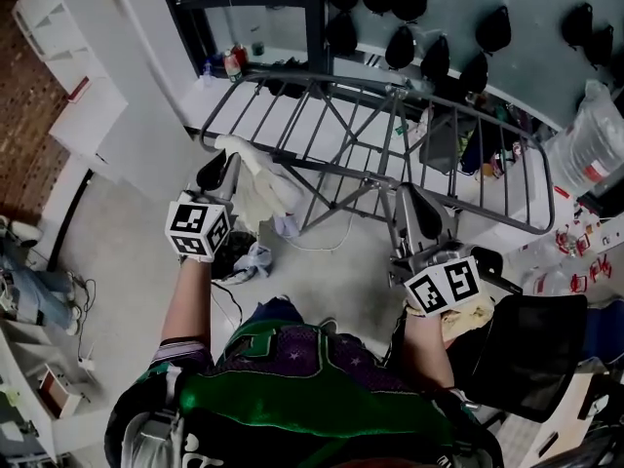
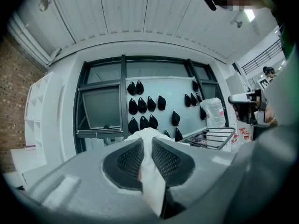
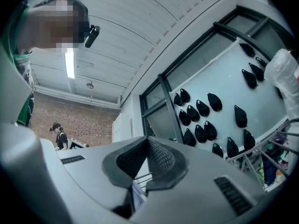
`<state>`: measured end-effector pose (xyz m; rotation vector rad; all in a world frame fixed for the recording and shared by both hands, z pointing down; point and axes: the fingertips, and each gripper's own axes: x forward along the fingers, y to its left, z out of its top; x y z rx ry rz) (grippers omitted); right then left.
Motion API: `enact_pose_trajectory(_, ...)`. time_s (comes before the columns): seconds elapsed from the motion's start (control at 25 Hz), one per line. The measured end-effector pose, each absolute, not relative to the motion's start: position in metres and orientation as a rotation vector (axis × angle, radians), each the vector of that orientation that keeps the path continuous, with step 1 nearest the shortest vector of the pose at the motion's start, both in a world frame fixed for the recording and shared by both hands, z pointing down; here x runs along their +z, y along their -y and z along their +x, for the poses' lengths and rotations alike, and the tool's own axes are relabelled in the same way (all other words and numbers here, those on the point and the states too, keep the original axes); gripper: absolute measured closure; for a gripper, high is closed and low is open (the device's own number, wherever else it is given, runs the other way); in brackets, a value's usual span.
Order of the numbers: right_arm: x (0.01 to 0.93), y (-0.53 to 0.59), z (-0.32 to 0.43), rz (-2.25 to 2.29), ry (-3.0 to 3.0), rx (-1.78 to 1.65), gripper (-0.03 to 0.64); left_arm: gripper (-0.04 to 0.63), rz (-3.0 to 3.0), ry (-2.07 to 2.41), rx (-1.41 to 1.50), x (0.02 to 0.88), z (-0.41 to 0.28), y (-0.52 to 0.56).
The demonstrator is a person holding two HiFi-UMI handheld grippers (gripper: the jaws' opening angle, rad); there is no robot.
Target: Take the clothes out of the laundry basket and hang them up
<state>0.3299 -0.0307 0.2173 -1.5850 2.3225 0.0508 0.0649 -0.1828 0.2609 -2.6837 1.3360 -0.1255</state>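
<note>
Item: white garment (image 1: 259, 179), soft, light, limp; left tongs (image 2: 146, 158) pinch one edge beside the drying rack (image 1: 331, 79); right tongs (image 3: 148, 157) clenched, empty; probably best spread by the opposite edge.

Drying rack (image 1: 322, 78): grey metal tube, smooth, slight sheen
Cloth (image 2: 152, 181): white fabric, soft, matt, creased
Left tool (image 2: 147, 160): matt grey plastic body, black pads (image 2: 127, 161) with fine dimpled texture
Bag (image 1: 588, 144): clear, glossy plastic

Black pouches (image 1: 400, 47) on the pale wall (image 1: 536, 66), clear plastic bag (image 1: 585, 149) right, white shelving (image 1: 44, 13) left
</note>
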Motion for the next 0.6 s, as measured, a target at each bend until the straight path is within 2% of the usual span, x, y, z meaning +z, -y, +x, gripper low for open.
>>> enact_pose_trajectory(0.6,0.216,0.109,0.346,-1.687,-2.320,0.086,0.617,0.531,-2.745,-1.253,-0.134,0.273,0.109,0.285)
